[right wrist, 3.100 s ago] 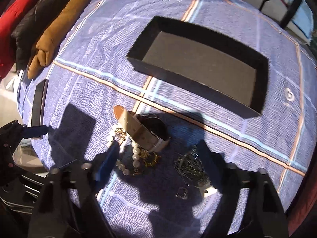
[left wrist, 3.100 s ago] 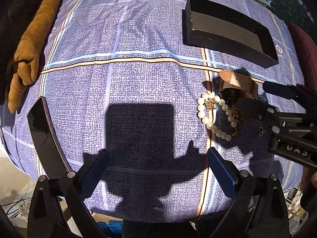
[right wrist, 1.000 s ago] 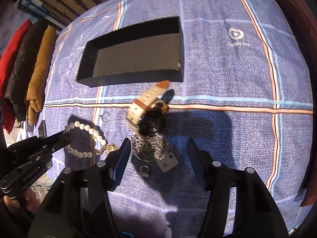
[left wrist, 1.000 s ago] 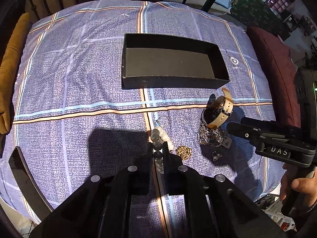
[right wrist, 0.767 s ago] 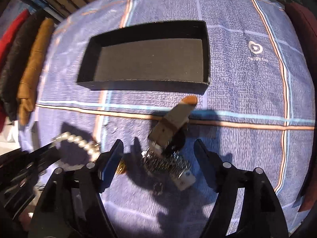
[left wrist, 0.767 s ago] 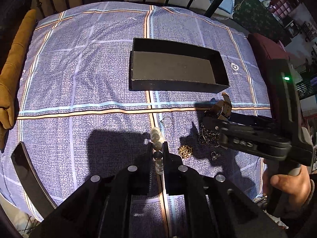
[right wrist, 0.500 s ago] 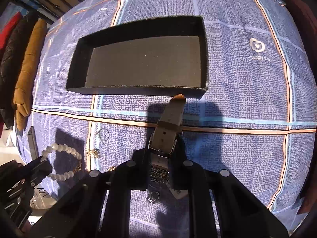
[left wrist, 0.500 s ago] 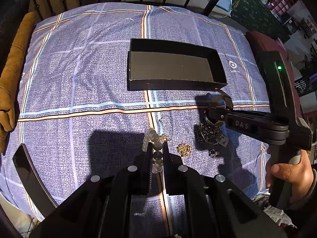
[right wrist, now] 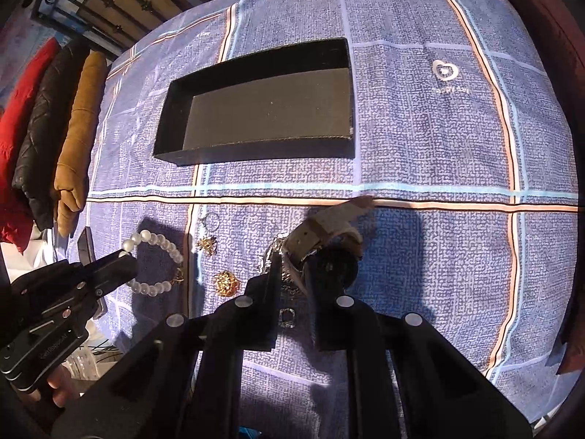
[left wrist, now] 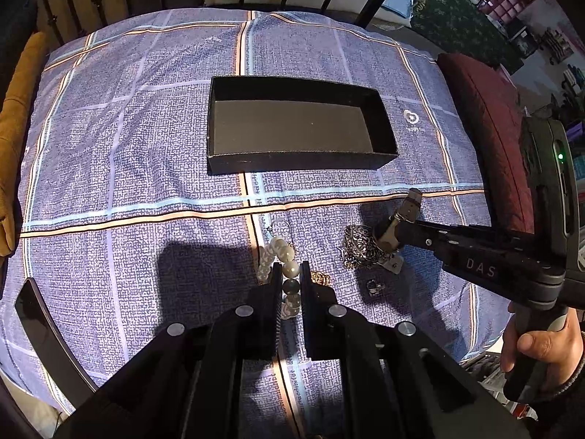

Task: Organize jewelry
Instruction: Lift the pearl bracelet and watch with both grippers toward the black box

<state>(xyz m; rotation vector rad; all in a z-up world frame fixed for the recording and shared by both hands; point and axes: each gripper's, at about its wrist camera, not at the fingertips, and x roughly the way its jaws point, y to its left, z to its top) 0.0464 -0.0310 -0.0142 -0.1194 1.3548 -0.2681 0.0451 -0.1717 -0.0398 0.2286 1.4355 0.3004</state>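
Left gripper: matte black, flat fingers, round silver screws along the linkage. Right gripper: identical build, white "DAS" lettering, green indicator light. Hand: dark ribbed cuff.

Hard low sunlight from the near side rakes across the checked bedspread, which shows bright and crisp. It throws sharp-edged dark shadows of both tools: a blocky one on the cloth left of the left gripper, another stretching away right of the right gripper. The black tray has a half-shadowed floor. Gripper bodies read as near-black silhouettes with little detail. Strong fisheye bends the stripes, and the corners vignette to black. Focus is sharp in the centre and softer at the rim. Pearl bracelet glints slightly.
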